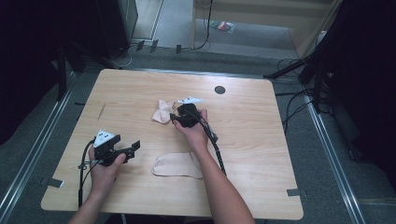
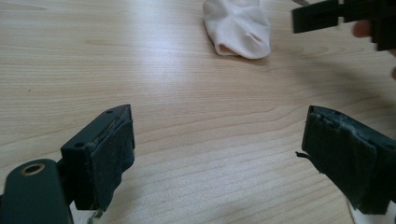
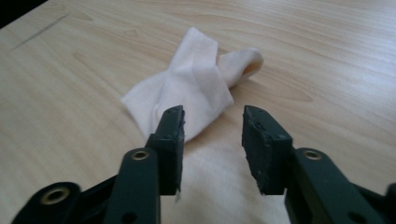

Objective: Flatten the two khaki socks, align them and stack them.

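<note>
A: Crumpled sock (image 3: 187, 88) status?

B: Lying on the wooden table (image 1: 261, 140), just ahead of my right gripper (image 3: 212, 126). Its near edge sits right at the tip of one finger (image 3: 172, 133), partly behind it. Can't tell if that's contact. Nothing between the pads.

A: Right jaws?

B: Parted, moderate gap, bare wood showing through. Not holding anything.

A: Left gripper?

B: Left gripper (image 2: 217, 154) has its jaws spread wide, empty, low over bare table. Same sock (image 2: 238, 28) is well ahead of my left fingers, and the right gripper (image 2: 345, 18) is just beside it.

A: Second sock?

B: Flat sock (image 1: 177, 164), laid out toward me, between my two forearms in the high view. Well apart from the crumpled one (image 1: 162, 112), and behind my right fingers. Neither gripper touches it.
</note>
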The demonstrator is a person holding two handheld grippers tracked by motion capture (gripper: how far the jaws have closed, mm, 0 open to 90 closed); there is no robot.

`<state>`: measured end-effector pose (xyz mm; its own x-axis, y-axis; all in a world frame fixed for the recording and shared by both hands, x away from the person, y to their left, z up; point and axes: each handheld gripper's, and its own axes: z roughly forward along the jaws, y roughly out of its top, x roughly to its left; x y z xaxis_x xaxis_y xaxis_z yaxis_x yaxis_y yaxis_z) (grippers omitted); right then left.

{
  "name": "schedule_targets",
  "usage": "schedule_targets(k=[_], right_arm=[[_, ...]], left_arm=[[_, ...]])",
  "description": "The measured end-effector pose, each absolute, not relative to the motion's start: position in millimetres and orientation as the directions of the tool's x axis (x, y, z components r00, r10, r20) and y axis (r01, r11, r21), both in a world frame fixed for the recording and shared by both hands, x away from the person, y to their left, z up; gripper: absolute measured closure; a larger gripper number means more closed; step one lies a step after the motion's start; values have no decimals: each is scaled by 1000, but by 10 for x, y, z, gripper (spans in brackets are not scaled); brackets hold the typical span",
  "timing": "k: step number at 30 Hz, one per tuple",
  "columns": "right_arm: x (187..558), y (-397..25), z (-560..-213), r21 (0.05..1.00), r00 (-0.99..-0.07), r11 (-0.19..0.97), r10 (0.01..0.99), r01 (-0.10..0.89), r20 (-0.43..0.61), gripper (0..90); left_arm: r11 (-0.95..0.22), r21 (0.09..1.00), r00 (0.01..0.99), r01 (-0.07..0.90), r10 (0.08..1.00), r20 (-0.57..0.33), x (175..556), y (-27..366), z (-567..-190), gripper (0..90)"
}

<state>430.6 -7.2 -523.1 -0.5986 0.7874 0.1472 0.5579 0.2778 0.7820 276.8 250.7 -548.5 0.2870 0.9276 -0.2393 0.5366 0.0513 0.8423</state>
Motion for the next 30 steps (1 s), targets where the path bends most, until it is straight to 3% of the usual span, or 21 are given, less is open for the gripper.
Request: schedule_targets(k=[4,7,8,9,13,23,30], right_arm=[[4484,102,-5315,777,-569,264,810,572,144,498],[4532,152,-5345,767,-555,254,817,589,155,531],[4541,165,-5355,767,-558,258,816,588,153,572],[4533,196,-5360,764,-568,266,808,589,157,745],[4487,198,-5306,745,-585,285,794,603,169,848],[4209,259,-4826,791,-650,315,748,525,133,849],[3955,222,-4378,854,-788,269,571,445,230,841]], left_arm=[[62,838,282,542,926,-251,2776,2513,-5487,105],[64,837,283,543,925,-254,2778,2519,-5487,108],[64,837,282,544,925,-255,2780,2521,-5488,113],[65,836,281,545,925,-255,2781,2521,-5488,117],[68,834,279,548,925,-259,2784,2529,-5489,119],[77,836,272,544,926,-263,2786,2522,-5493,124],[94,840,273,535,921,-277,2772,2548,-5491,124]])
